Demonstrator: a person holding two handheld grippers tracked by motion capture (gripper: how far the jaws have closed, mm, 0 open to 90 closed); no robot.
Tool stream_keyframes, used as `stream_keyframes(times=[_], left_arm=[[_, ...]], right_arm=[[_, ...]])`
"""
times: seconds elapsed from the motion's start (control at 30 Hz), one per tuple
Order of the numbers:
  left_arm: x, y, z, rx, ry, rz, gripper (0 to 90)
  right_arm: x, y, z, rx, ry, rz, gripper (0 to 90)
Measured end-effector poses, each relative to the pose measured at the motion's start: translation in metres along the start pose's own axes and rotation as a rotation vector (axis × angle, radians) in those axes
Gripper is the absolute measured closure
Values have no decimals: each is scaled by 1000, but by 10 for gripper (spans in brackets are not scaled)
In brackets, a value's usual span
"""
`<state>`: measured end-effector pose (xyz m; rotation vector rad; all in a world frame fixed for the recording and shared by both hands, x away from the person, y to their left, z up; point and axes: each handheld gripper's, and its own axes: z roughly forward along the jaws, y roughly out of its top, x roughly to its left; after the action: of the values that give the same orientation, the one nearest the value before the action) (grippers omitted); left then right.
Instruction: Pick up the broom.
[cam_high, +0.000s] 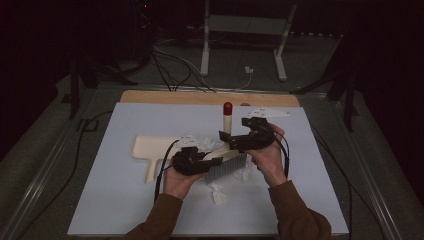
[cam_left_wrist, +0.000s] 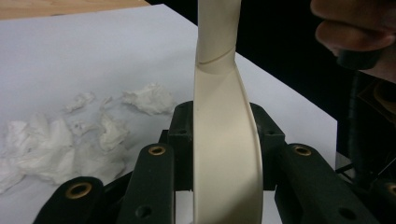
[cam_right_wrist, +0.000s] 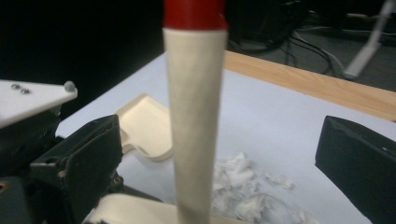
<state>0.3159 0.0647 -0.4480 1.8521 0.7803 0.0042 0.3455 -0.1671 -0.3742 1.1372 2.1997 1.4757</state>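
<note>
On the pale blue-white bench (cam_high: 125, 200) a person holds a cream plastic hand brush with a red-capped handle and grey bristles (cam_high: 226, 165) between two black tools. The left tool (cam_high: 192, 161) is clamped on the curved cream body of the brush; in the left gripper view that cream band (cam_left_wrist: 224, 154) runs straight up between the jaws, pressed on both sides. The brush stands with its handle upright, the red cap (cam_high: 228, 107) on top and the grey bristles (cam_high: 225, 168) pointing toward the person's side of the bench.

The right tool (cam_high: 239, 140) sits at the handle with its jaws wide apart (they have just been opening). In the right gripper view the cream handle (cam_right_wrist: 194, 140) rises between the two jaws without either one touching it.

A cream plastic dustpan (cam_high: 150, 150) lies flat on the bench just left of the left tool. Crumpled white paper scraps (cam_high: 218, 192) lie near the bristles, some under the brush and some in front of it; more of them show in the left gripper view (cam_left_wrist: 60, 140).
</note>
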Motion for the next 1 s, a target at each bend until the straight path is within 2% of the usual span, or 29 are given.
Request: stream_keyframes(times=[0.13, 0.23, 0.37, 0.47, 0.57, 0.63, 0.67, 0.87, 0.9, 0.93, 1.0], left_arm=[[3, 1, -6, -3, 5, -2, 691], [8, 2, -13, -16, 10, -4, 691], [11, 2, -20, -20, 7, 5, 691], [13, 3, -26, -25, 1, 20, 691], [16, 4, -31, -25, -8, 31, 691], [17, 4, -33, -22, -5, 32, 691], [19, 4, -34, -19, -9, 34, 691], [22, 4, -40, -11, -46, 64, 691], [23, 4, -41, -11, -48, 67, 691], [24, 4, -42, -10, -54, 67, 691], [27, 5, -45, -15, -69, 61, 692]], right_arm=[[-10, -4, 0, -18, 63, 9, 0], [-17, -7, -1, -33, 67, 7, 0], [-26, -10, -3, -39, 85, 32, 0], [-34, -12, -4, 4, 95, 61, 19], [-39, -15, -4, 8, 117, 66, 9], [-39, -15, -4, 12, 114, 61, 8], [-40, -16, -3, 29, 97, 44, 1], [-41, -18, 1, 73, 109, 3, 1], [-41, -19, 3, 82, 130, -10, 2], [-41, -19, 3, 82, 130, -10, 2], [-39, -20, 7, 103, 159, -47, 2]])
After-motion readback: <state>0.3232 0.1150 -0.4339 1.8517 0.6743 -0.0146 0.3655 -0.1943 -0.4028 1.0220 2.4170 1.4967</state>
